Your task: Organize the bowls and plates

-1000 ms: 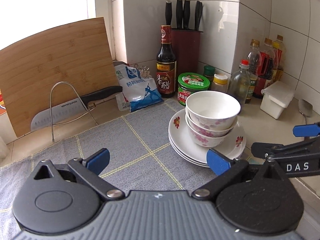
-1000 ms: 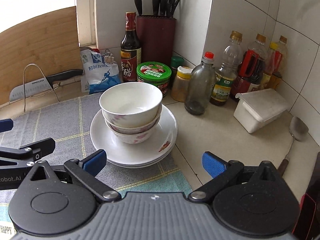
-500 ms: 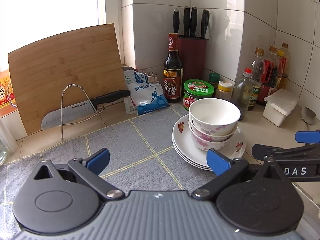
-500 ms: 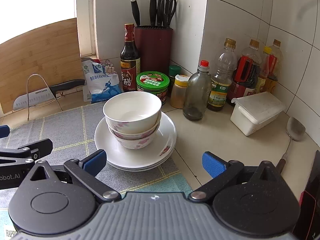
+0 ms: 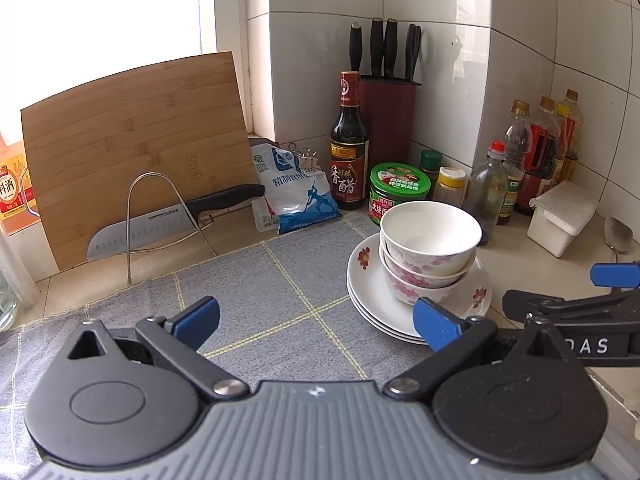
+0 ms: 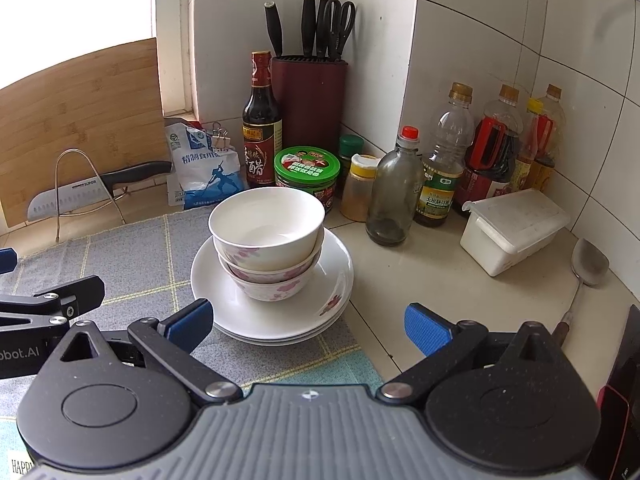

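counter [image 6: 436, 280] | grey mat [image 5: 256, 292], plate stack [image 6: 332, 280], bottles [image 6: 394, 188], probably spoon [image 6: 590, 268]

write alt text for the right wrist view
Two flowered bowls sit nested on a stack of white plates, just beyond the open right gripper. Bottles, jars and a knife block line the tiled corner behind.

Daylight floods in from the window [image 5: 120, 12] at the far left, which is blown out to plain white in both views. The wall tiles [image 6: 472, 48] are bright, with a soft sheen. Shadows on the counter [image 6: 432, 272] are faint and diffuse. The stacked bowls [image 6: 268, 236] are sharp, with mild glare inside the top one. Fisheye distortion bends the tile lines and the cutting board [image 5: 136, 140] towards the edges, and the picture corners go dark.
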A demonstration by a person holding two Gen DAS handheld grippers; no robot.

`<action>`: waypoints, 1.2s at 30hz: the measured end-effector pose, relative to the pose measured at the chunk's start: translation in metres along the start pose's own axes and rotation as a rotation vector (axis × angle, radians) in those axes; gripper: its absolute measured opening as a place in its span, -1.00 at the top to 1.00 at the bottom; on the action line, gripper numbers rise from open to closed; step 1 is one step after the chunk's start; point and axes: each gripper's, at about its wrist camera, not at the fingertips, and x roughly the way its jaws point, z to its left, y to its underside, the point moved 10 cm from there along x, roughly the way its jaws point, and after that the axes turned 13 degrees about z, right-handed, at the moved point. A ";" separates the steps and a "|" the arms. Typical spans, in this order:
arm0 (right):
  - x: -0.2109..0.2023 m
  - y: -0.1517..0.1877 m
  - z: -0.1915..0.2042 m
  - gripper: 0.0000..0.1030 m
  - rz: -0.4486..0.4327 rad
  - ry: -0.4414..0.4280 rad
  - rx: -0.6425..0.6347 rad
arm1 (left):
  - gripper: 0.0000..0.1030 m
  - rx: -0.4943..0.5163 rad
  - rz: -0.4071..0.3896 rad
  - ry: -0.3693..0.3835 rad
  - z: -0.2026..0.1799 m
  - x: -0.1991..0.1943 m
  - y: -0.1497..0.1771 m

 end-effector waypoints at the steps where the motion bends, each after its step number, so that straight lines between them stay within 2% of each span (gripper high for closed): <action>1: -0.001 -0.001 0.000 -1.00 -0.002 0.002 -0.001 | -0.99 0.000 -0.001 0.000 0.000 0.000 0.000; 36: -0.006 -0.006 -0.002 -1.00 -0.017 0.024 -0.004 | -0.98 -0.004 -0.006 0.011 -0.003 -0.001 -0.003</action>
